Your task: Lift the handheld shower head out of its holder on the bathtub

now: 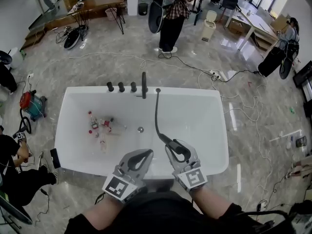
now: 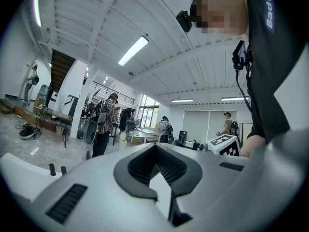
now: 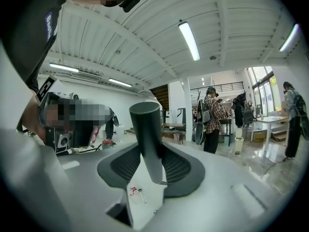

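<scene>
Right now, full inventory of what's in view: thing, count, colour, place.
bathtub: 1, white, centre of the floor
tap knobs: 3, black, far rim
spout: 1, black, far rim, right of the knobs
hose: 1, dark, from far rim to right tongs
shower head: 1, dark grey, handle clamped in right tongs
small bottles: several, clear with red, tub floor, left
drain: 1, metal, tub floor, centre
canister machine: 1, red, floor left of tub
cables: many, pale and dark, floor beyond tub
standing person: 1, plaid shirt, far side
left tongs: 1, grey, shut, empty, near rim
right tongs: 1, grey, shut on shower head
</scene>
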Demonstrator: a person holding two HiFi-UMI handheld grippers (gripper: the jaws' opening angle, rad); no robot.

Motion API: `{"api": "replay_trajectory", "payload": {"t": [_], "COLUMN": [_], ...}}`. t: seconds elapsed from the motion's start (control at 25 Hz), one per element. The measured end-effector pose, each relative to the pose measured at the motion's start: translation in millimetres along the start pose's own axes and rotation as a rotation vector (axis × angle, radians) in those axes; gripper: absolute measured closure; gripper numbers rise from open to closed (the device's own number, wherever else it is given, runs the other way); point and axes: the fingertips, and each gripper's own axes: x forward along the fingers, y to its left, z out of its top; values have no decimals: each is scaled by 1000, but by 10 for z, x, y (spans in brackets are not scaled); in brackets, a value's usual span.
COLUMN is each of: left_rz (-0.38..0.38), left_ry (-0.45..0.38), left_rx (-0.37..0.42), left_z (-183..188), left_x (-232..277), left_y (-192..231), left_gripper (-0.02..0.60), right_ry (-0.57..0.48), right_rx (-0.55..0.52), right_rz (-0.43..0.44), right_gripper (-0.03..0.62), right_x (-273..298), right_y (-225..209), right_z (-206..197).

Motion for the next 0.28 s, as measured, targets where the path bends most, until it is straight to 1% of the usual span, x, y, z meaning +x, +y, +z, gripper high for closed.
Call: {"api": "replay_trajectory", "payload": {"t": [0.08,0.28], "left_rz": [1,3], "left_ry": [0,-4], "left_rx": [-2,-2], "left_z": [-3,4], "left_x": [-16,-46], "left_y": [13,14], "left_gripper": [581,581], "right_ry": [-5,36], "right_rx": [-10,0], "right_rz": [-2,-36], "right_gripper": [461,461], "right_x": [18,5], "right_y": [10,-11], "right_z": [27,-20]}}
